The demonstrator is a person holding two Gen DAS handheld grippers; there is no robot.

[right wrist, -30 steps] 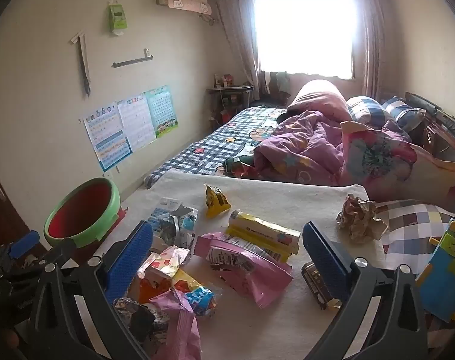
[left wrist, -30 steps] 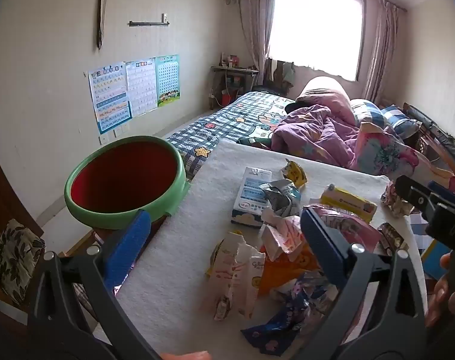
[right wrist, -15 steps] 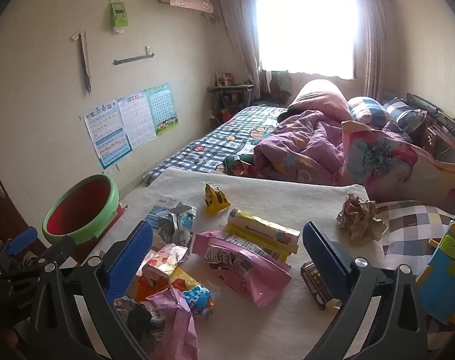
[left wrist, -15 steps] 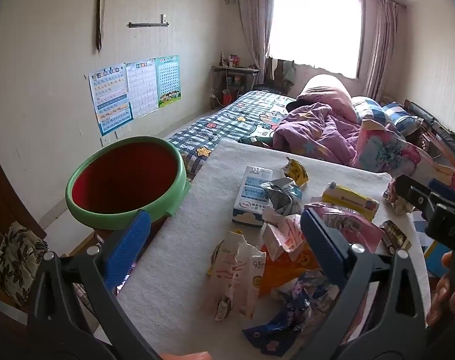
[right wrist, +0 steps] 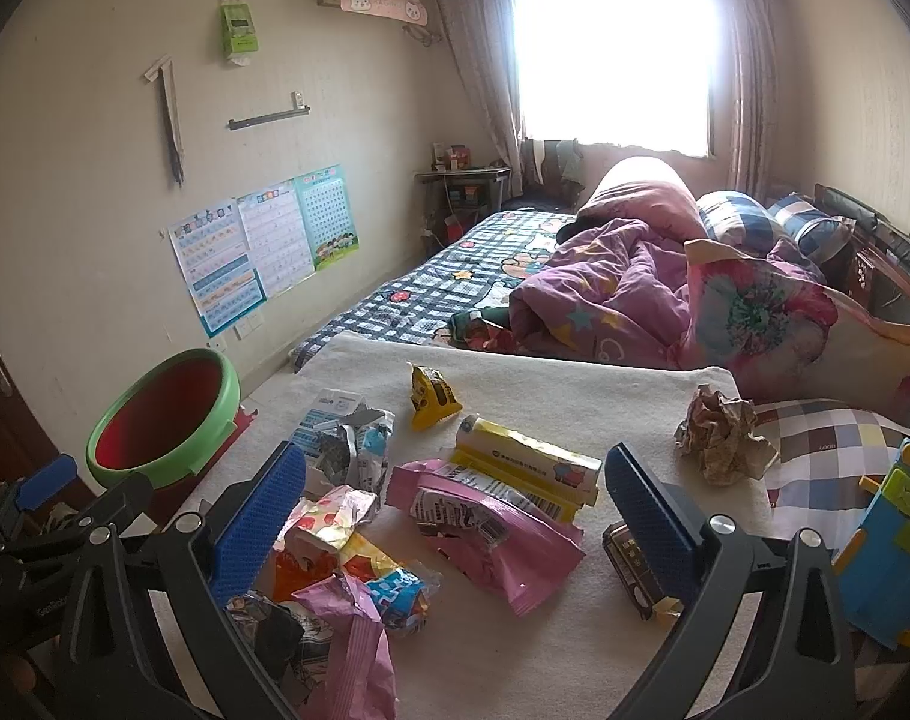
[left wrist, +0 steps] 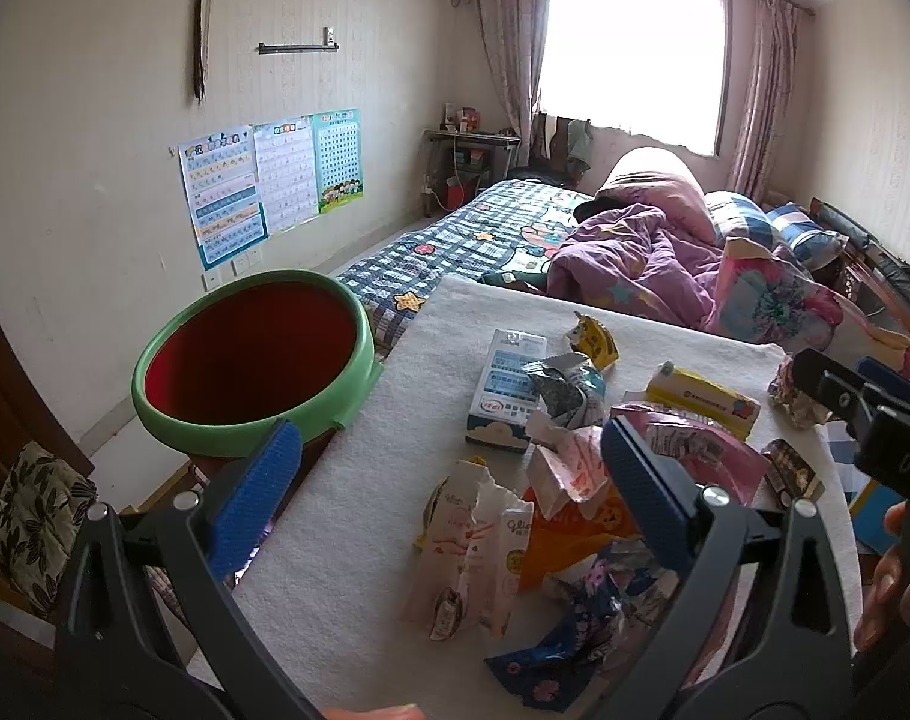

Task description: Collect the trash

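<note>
Jaws stand wide apart and empty on both the left gripper [left wrist: 449, 468] and right gripper [right wrist: 455, 495], barely shifted since a second ago. Between them the wrappers [right wrist: 485, 516] lie heaped on the white-towelled counter [left wrist: 347, 546]; the yellow box [right wrist: 527, 468] runs lengthwise toward the right. Just off the counter's left edge stands the green-rimmed bin [left wrist: 251, 360], apparently empty, with bare towel before it.

**Readable text: few fragments only**

White torn wrapper [left wrist: 503, 546] shows "Glico" in the left wrist view. Right gripper [left wrist: 893, 414] body carries partial letters "DAS". Left gripper [right wrist: 41, 546] body reads partly "GenRobot", very small. Wall posters [left wrist: 269, 180], blue-white box [left wrist: 506, 387] and yellow pack [right wrist: 527, 468] bear print too small to read.
</note>
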